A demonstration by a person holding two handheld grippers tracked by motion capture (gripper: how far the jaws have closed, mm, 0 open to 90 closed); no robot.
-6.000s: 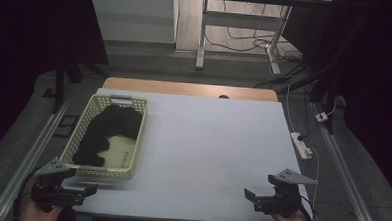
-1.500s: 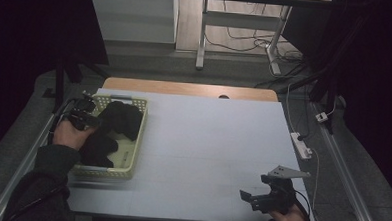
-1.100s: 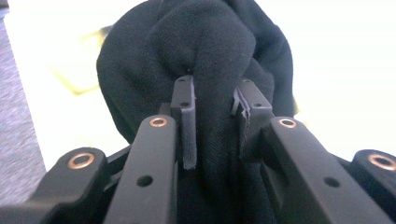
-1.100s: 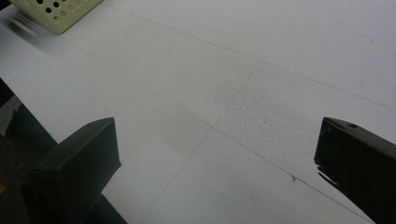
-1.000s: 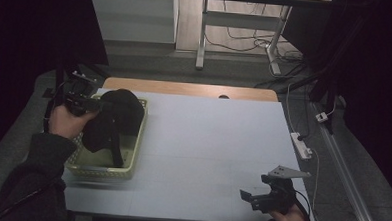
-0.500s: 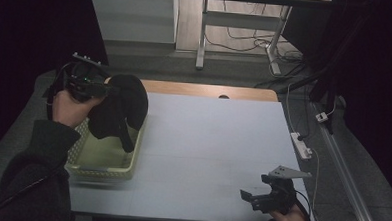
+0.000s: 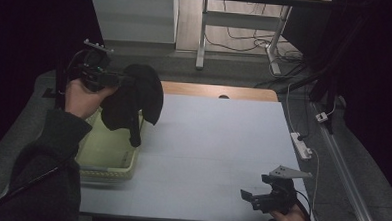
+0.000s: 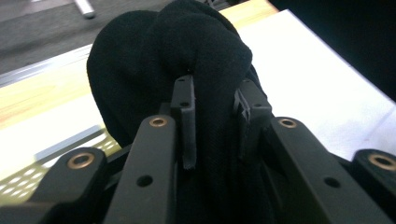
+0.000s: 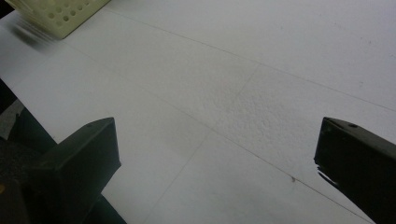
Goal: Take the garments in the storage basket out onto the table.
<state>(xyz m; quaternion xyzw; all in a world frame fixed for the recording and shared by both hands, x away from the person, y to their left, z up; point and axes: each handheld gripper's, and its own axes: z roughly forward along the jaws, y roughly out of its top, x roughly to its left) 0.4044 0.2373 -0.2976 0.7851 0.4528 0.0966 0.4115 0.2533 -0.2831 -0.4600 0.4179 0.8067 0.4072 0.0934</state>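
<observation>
Above the far end of the pale yellow perforated basket (image 7: 107, 156), at the left side of the desk (image 7: 207, 146), the left tool (image 7: 116, 79) holds a black fleece garment (image 7: 134, 100) clear of the basket's rim. Its jaws point level toward the desk's middle and are clamped on a thick fold of the cloth. In the left gripper view the left tool (image 8: 212, 121) shows its two black pads pressed into either side of the bunched black fleece garment (image 8: 163, 60), which bulges out beyond them. Most of the garment hangs in a rounded lump just past the jaws, and one narrow strip droops lower, its end level with the basket's right wall. The person's left hand (image 7: 82, 98), in a dark sleeve, grips the tool's body from behind.

Well apart from the basket, at the desk's near right corner, the right tool (image 7: 260, 196) sits low over the white surface in the person's right hand (image 7: 289, 219), a grey three-cornered plate on top of it. In the right gripper view its jaws stand wide apart over bare desk (image 9: 243, 93), with nothing between them, and a corner of the basket (image 9: 60, 14) shows at the upper left. A white power strip (image 7: 301, 145) lies on the floor just off the desk's right edge.
</observation>
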